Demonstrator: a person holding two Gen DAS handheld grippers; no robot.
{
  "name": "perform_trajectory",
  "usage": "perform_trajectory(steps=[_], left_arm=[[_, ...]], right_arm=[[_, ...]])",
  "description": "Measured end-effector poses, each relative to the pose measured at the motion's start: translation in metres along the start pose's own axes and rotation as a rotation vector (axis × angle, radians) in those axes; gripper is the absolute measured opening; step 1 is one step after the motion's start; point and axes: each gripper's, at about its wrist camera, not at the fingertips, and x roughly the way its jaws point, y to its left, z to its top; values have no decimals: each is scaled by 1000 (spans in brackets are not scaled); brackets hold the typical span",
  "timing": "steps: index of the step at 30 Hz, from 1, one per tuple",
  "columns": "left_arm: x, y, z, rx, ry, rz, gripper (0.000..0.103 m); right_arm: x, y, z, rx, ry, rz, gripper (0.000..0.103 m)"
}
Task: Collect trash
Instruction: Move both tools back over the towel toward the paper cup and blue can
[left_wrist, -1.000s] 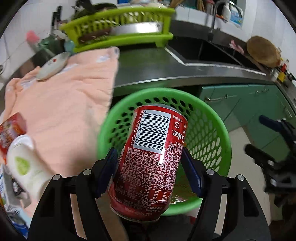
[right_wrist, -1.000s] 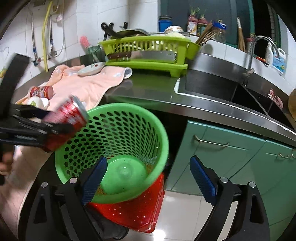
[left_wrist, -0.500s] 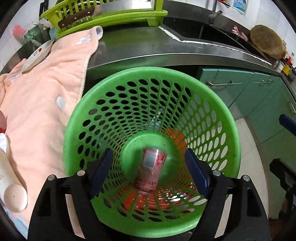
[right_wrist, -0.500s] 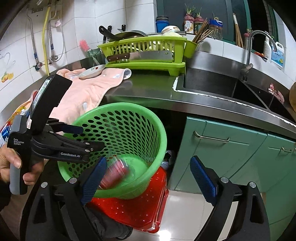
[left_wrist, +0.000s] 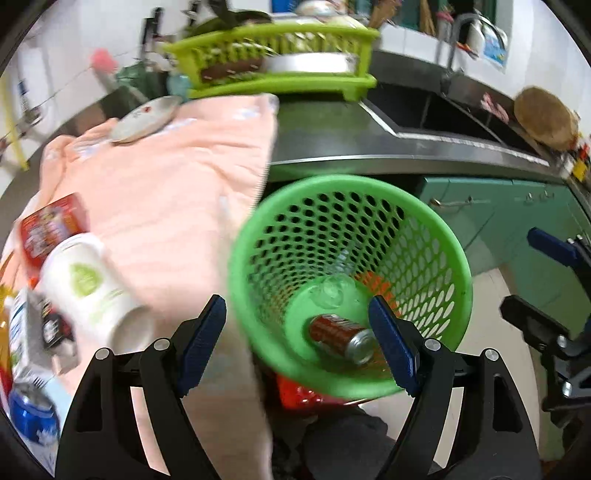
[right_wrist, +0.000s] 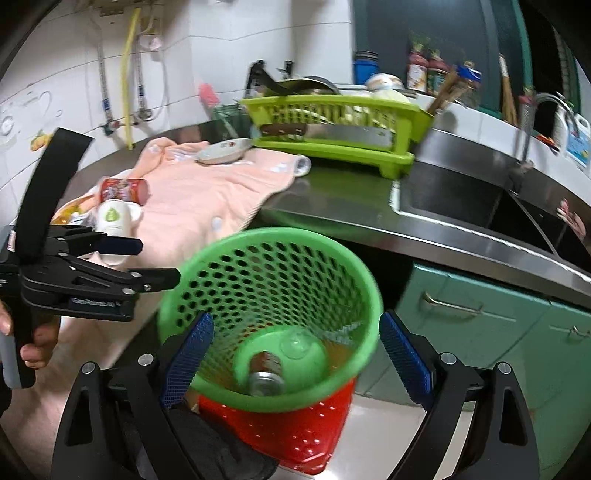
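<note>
A green perforated basket (left_wrist: 436, 229) (right_wrist: 354, 273) stands beside the counter edge, on a red crate (right_wrist: 295, 432). A red Coke can (left_wrist: 341, 338) (right_wrist: 264, 373) lies on its side on the basket's bottom. My left gripper (left_wrist: 297, 343) is open and empty above the basket's near left rim; it also shows in the right wrist view (right_wrist: 147, 262). My right gripper (right_wrist: 295, 354) is open and empty, with its fingers either side of the basket. On the pink towel (left_wrist: 166, 184) lie a white cup (left_wrist: 92, 291), a red can (left_wrist: 51, 225), a carton (left_wrist: 29, 332) and a blue can (left_wrist: 33, 413).
A lime dish rack (right_wrist: 332, 125) with a cleaver and a plate (right_wrist: 223, 150) stand at the back of the steel counter (right_wrist: 351, 199). The sink (right_wrist: 472, 199) lies to the right. Green cabinet doors (right_wrist: 480, 325) are below.
My left gripper opened and let go of the Coke can, which fell into the basket and came to rest on its side. The left gripper then swung left toward the towel.
</note>
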Motion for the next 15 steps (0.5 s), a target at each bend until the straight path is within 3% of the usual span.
perform_trajectory(steps=[15], left_arm=[[-91,107,-56,-173,-91,194,79]], right_arm=[[36,103,46,-125,35,264,88]])
